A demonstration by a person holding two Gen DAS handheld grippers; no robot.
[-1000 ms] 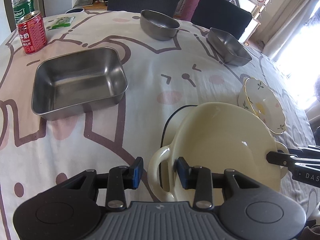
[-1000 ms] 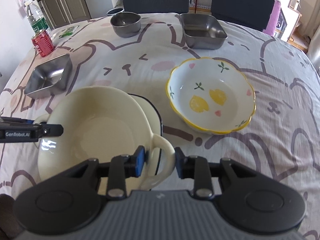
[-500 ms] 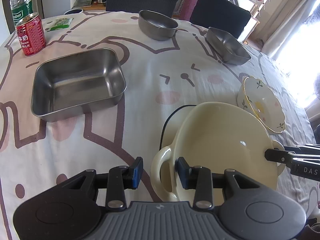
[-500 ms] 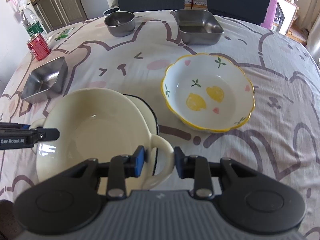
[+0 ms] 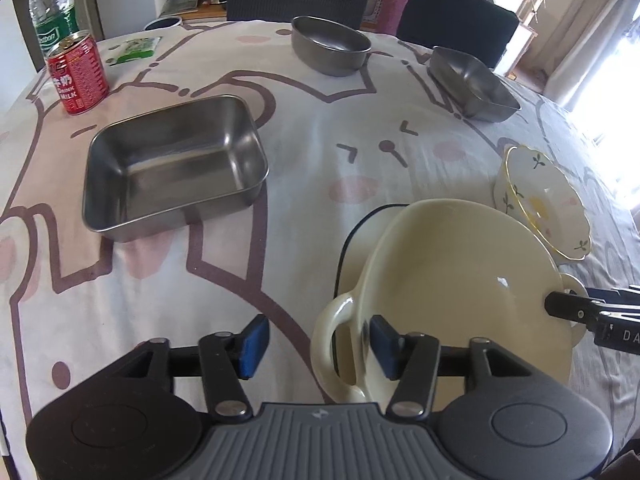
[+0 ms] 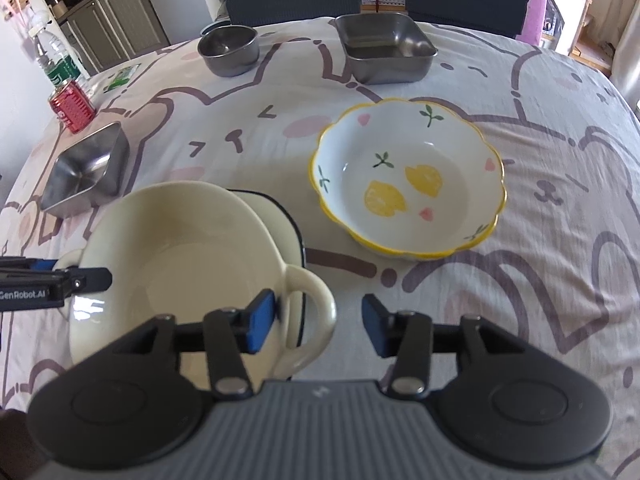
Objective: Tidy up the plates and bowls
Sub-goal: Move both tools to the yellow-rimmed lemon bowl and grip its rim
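Note:
A cream two-handled bowl (image 5: 452, 276) (image 6: 180, 256) rests on a cream plate with a dark rim (image 5: 352, 240) (image 6: 288, 224). My left gripper (image 5: 316, 344) is open, its fingers either side of the bowl's near handle (image 5: 330, 344). My right gripper (image 6: 320, 320) is open around the opposite handle (image 6: 310, 312). A white floral bowl with a yellow rim (image 6: 408, 180) (image 5: 544, 200) sits just beyond, to the right.
A steel rectangular tray (image 5: 172, 164) (image 6: 86, 168) lies at the left. A round steel bowl (image 5: 330, 44) (image 6: 229, 49) and a square steel dish (image 5: 472, 84) (image 6: 384, 46) stand at the back. A red can (image 5: 78, 74) and a water bottle (image 5: 52, 8) stand far left.
Both grippers have opened and let go of the bowl's handles. The bowl now rests on the plate.

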